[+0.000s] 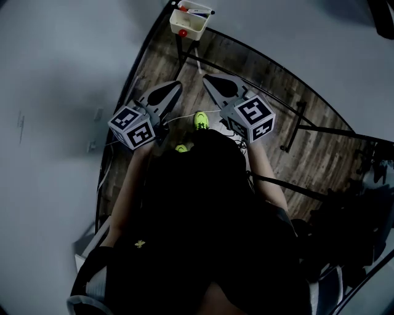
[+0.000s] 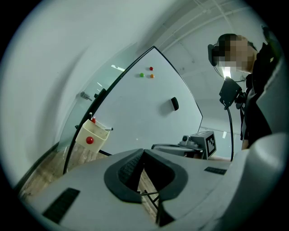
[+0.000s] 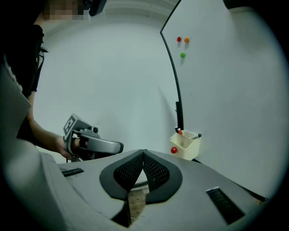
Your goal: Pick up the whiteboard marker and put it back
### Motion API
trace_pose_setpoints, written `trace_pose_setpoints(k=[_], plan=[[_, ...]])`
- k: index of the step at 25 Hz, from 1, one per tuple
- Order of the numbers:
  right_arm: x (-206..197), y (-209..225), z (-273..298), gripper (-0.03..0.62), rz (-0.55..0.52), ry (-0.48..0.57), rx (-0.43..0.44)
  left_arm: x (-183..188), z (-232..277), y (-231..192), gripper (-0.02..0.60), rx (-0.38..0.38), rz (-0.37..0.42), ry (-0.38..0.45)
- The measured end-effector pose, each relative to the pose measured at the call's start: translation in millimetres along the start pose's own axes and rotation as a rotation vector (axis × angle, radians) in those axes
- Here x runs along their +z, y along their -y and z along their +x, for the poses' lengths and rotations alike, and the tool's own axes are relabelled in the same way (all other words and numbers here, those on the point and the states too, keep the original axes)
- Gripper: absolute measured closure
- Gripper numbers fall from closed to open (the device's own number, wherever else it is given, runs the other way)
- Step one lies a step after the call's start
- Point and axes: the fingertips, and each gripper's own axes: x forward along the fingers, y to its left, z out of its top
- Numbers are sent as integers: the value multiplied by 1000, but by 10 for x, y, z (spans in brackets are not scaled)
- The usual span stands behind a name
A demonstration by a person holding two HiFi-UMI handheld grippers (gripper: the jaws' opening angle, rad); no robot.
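Observation:
A cream marker holder (image 1: 189, 23) hangs at the foot of the whiteboard (image 1: 295, 37), ahead of both grippers. A dark whiteboard marker (image 1: 199, 11) lies across its top beside a red-capped one (image 1: 183, 8). In the right gripper view the holder (image 3: 185, 145) sits up and to the right of my jaws, with the dark marker (image 3: 195, 135) sticking out. The left gripper view has the holder (image 2: 92, 135) at the left. My left gripper (image 1: 177, 85) and right gripper (image 1: 207, 77) point at it side by side, both shut and empty, well short of it.
The whiteboard (image 2: 153, 113) carries a black eraser (image 2: 174, 103) and three small round magnets (image 2: 146, 74). A red magnet (image 3: 174, 150) sticks to the holder's front. Black stand legs (image 1: 295, 126) cross the wooden floor (image 1: 203, 61). A grey wall (image 1: 55, 74) rises on the left.

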Motion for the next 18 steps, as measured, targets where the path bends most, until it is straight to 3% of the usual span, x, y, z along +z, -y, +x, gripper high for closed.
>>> trace_pose_setpoints(k=[11,18], plan=[[143,621,153,588,-9,27,26,144,724,-91,581,6,68,-30],[222,935,236,588,-26,49,57,254,977,-146,581,37,85,-1]])
